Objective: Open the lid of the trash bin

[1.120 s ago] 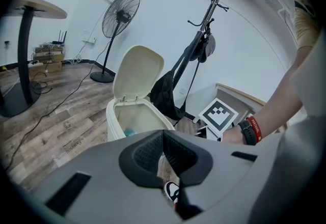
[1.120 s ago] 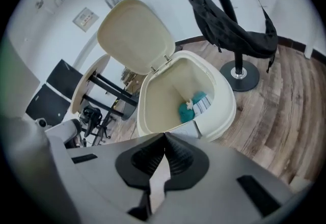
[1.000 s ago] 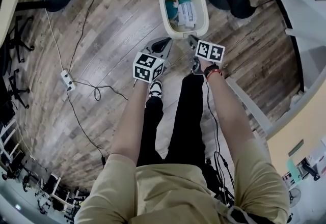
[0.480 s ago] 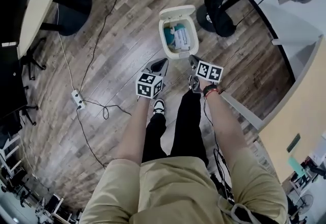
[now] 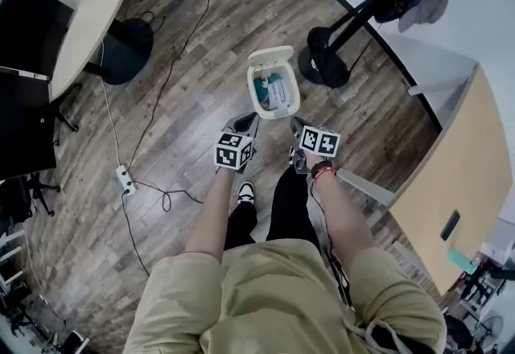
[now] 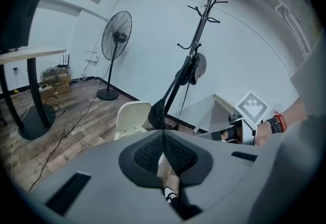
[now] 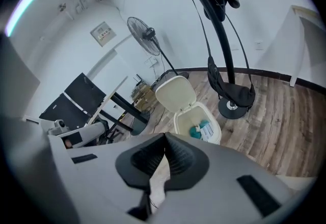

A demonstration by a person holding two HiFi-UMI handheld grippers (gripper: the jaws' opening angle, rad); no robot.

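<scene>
The cream trash bin (image 5: 278,107) stands on the wood floor with its lid (image 5: 271,59) swung up and back, and teal and white rubbish shows inside. My left gripper (image 5: 251,118) and right gripper (image 5: 294,125) hover side by side just short of the bin, both shut and holding nothing. The left gripper (image 6: 162,141) view shows the raised lid (image 6: 133,116) beyond its closed jaws. Ahead of the right gripper (image 7: 164,142) in its own view lies the open bin (image 7: 199,125) with its upright lid (image 7: 175,94).
A coat stand's black base (image 5: 322,67) sits right of the bin. A power strip (image 5: 125,179) and cables lie on the floor at left. A round table (image 5: 88,6) with a monitor (image 5: 28,30) is far left; a wooden cabinet (image 5: 451,175) is at right. A pedestal fan (image 6: 116,39) stands by the wall.
The head view has risen, so the bin looks smaller and farther. Both grippers have drawn back from the bin's rim and stay shut. The lid stays up.
</scene>
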